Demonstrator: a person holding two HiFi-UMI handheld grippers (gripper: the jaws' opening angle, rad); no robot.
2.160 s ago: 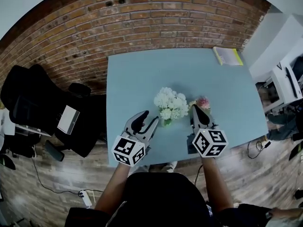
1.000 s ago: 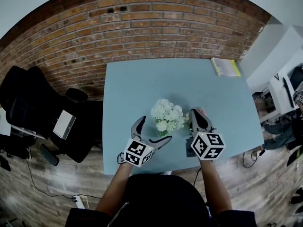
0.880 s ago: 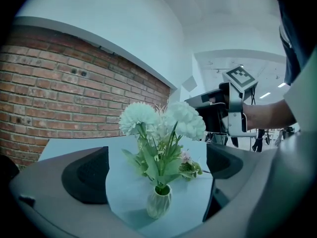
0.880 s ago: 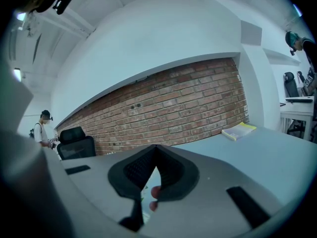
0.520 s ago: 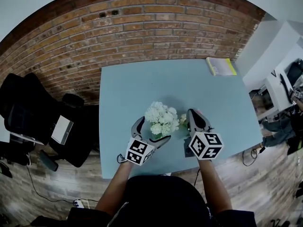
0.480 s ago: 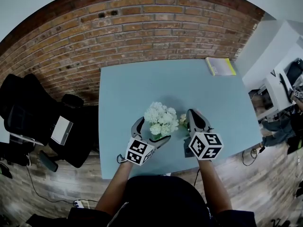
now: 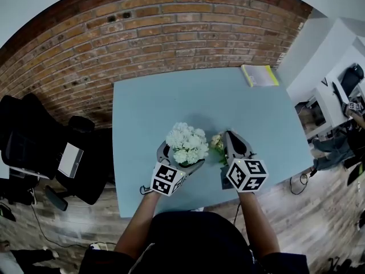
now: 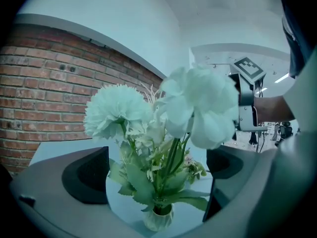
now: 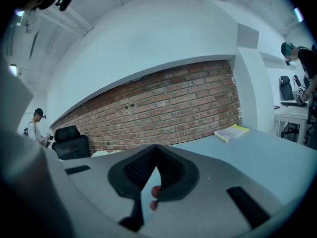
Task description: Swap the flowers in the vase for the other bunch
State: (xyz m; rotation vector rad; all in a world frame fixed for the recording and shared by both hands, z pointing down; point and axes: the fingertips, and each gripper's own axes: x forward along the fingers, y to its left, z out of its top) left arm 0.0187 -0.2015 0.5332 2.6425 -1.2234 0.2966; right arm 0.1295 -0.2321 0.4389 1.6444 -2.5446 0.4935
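A bunch of white flowers point(image 7: 185, 142) stands in a small pale ribbed vase point(image 8: 158, 218) near the front of the blue table point(image 7: 171, 101). My left gripper point(image 7: 179, 157) is open, one jaw on each side of the vase and stems, and its pads touch neither. In the left gripper view the blooms point(image 8: 193, 103) fill the middle. The other bunch point(image 7: 217, 144), pale yellow and pink, lies just right of the vase, at the tip of my right gripper point(image 7: 228, 136). That gripper is shut. Pink petals point(image 9: 154, 192) show just under its closed jaws.
A yellow-edged book point(image 7: 259, 75) lies at the table's far right corner, before the brick wall. A black office chair point(image 7: 34, 147) stands left of the table. White desks point(image 7: 336, 96) stand to the right, with a person point(image 9: 302, 68) there and another person point(image 9: 35, 125) far left.
My left gripper has moved forward, so its open jaws now stand on either side of the vase. My right gripper has drifted a little closer to the vase, still shut.
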